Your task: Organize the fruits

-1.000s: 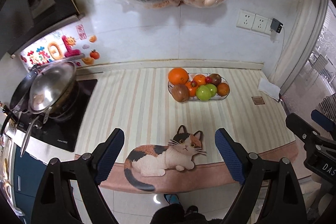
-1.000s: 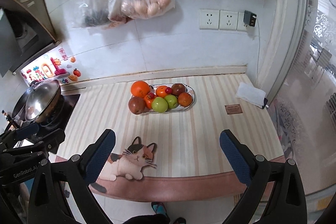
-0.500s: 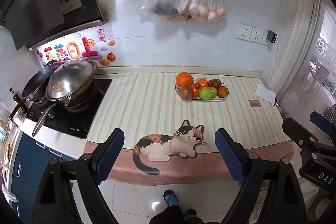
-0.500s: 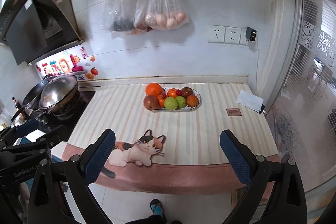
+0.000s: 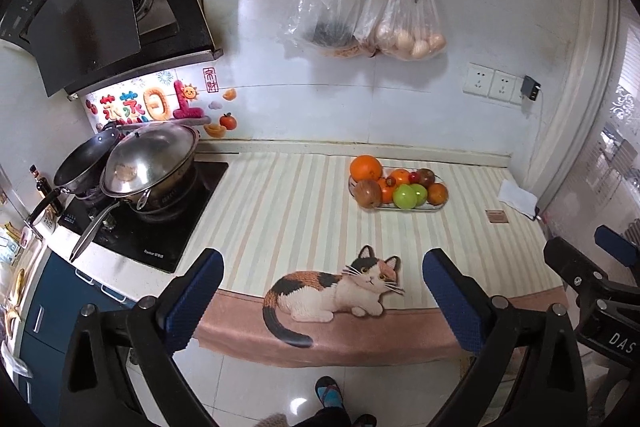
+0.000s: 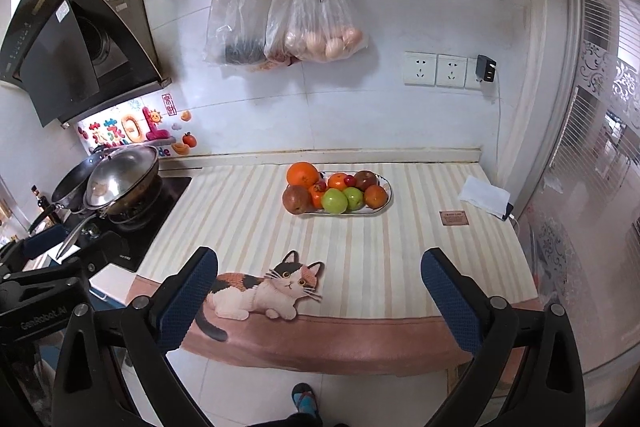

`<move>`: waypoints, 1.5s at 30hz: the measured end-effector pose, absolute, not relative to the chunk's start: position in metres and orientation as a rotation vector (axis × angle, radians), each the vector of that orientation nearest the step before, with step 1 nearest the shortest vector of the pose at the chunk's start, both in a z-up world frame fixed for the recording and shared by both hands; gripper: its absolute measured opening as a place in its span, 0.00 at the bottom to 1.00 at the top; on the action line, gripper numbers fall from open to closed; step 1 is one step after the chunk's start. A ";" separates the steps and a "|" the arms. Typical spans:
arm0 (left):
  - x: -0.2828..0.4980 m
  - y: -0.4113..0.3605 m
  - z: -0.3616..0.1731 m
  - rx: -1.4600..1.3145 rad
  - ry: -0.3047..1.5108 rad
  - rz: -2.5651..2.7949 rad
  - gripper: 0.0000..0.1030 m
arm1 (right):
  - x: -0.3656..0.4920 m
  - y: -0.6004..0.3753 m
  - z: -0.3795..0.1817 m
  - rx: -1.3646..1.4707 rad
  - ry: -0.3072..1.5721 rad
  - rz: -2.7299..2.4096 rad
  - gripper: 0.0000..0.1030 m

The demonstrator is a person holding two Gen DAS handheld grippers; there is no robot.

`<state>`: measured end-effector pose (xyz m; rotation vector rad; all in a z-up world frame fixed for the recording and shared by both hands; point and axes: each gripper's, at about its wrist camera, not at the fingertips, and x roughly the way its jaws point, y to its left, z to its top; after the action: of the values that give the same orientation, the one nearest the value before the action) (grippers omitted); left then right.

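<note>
Your fruits all sit piled on the oval plate at mid-frame on the counter. Nothing looks left to gather. Your left gripper and right gripper both hang wide and empty at the lower edge.

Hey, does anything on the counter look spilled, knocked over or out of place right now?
Nothing stands out. The fruits sit piled in the tray at the back of the striped mat, nothing spilled. Both grippers hang open, short of the counter.

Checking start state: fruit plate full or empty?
Full. The plate is piled with fruit: big orange, two green apples, brown pear, smaller ones behind.
</note>
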<state>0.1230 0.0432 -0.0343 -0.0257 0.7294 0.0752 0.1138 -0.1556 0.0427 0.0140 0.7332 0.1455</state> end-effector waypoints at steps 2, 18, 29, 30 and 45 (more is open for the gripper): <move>0.131 0.042 -0.038 -0.022 0.744 0.083 0.99 | 0.123 -0.156 0.039 0.008 0.737 0.142 1.00; 0.177 0.030 -0.066 -0.014 0.836 0.092 0.99 | 0.187 -0.162 -0.001 0.015 0.819 0.130 1.00; 0.184 0.029 -0.069 -0.011 0.851 0.087 0.99 | 0.194 -0.170 -0.012 0.030 0.840 0.120 1.00; 0.184 0.028 -0.069 -0.010 0.851 0.086 0.99 | 0.194 -0.170 -0.013 0.031 0.840 0.119 1.00; 0.185 0.027 -0.068 -0.005 0.849 0.082 0.99 | 0.192 -0.169 -0.017 0.034 0.845 0.120 1.00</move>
<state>0.1848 0.0275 -0.0684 -0.0050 0.8488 0.0816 0.1918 -0.1691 -0.0169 0.0337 0.8452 0.1200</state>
